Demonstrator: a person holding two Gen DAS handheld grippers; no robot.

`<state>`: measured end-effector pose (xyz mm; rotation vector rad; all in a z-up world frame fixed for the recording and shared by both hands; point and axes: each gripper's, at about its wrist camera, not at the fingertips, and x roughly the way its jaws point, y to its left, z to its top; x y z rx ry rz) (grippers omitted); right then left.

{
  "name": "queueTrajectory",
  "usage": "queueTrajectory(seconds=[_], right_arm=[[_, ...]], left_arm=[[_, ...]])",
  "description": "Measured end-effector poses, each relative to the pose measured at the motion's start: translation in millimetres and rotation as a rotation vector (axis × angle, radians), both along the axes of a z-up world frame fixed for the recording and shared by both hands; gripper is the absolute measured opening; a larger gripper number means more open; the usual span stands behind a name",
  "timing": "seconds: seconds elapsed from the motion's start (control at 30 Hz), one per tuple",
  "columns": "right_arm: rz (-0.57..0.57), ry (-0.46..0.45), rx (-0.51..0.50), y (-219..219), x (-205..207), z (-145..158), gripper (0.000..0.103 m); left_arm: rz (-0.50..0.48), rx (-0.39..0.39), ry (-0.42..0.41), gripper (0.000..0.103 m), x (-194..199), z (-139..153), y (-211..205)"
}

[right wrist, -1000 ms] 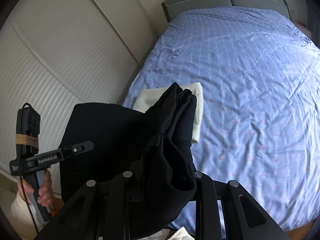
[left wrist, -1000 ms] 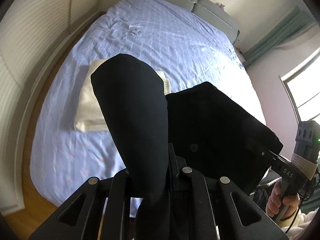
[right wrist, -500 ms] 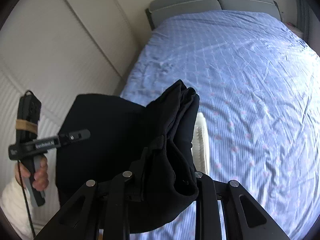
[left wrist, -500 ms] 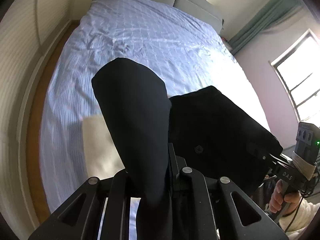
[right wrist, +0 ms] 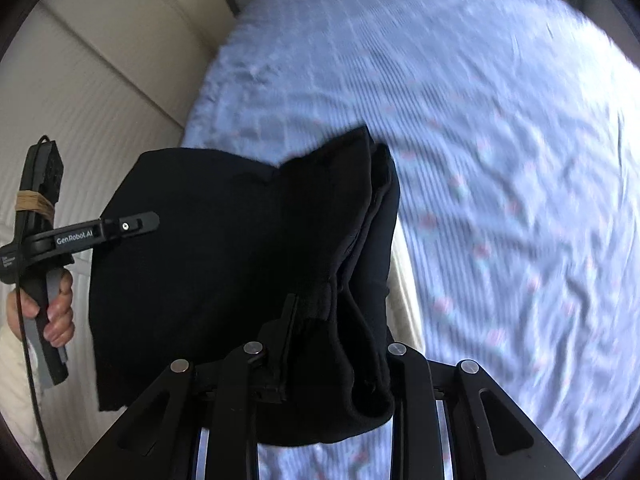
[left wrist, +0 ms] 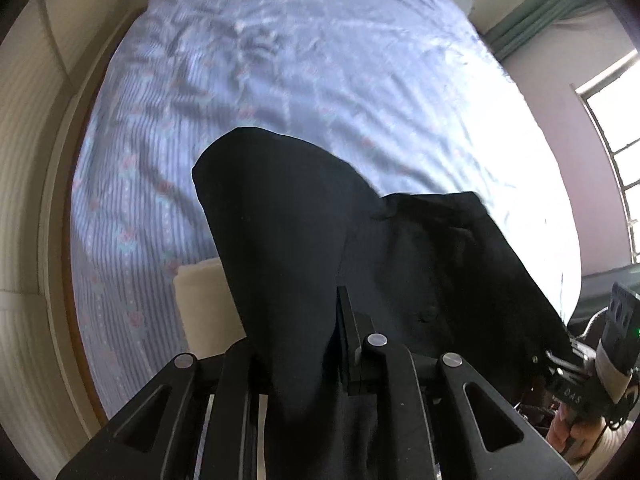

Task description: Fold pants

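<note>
The black pants (left wrist: 432, 264) hang folded in the air between my two grippers, above the blue bed. My left gripper (left wrist: 316, 344) is shut on one end of the fold, with cloth draped over its fingers. My right gripper (right wrist: 320, 344) is shut on the other bunched end of the pants (right wrist: 248, 248). The left gripper also shows in the right wrist view (right wrist: 132, 226), clamped on the cloth's edge. The right gripper shows in the left wrist view (left wrist: 560, 354) at the cloth's lower right corner.
A folded cream garment (left wrist: 204, 304) lies on the blue patterned bedsheet (left wrist: 304, 64) under the pants; it also shows in the right wrist view (right wrist: 402, 280). White ribbed wardrobe doors (right wrist: 80, 92) stand left of the bed. A window (left wrist: 616, 148) is at the right.
Both grippers have carried the pants forward over the bed. The cream garment has slid toward the bottom of both views and is now mostly hidden under the pants. The grips are unchanged.
</note>
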<state>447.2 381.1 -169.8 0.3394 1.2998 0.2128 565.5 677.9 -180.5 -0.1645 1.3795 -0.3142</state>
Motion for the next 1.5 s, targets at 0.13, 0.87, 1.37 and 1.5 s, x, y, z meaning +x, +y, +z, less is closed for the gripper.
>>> queueTrajectory(seconds=[0.13,0.87,1.37,1.5], right_arm=[[-0.032,0.114,0.04,-1.3,-4.4,-27.8,0.033],[0.086,-0.074,-0.241,-67.3,-63.7,61.1,0.072],[0.091,-0.407,-0.261,-175.6,-172.4,209.2,0.091],[0.072,-0.432,-0.247,-233.5,-195.9,220.8,0.091]], left_arm=[[0.034,0.045,0.051,0.029,-3.0,-22.1,12.1],[0.16,0.442,-0.216,0.079,-146.8,89.3,-45.7],[0.093,0.365,-0.553,0.103,-270.3,226.1,-240.1],[0.085,0.315,-0.59,0.103,-296.0,244.6,-313.8]])
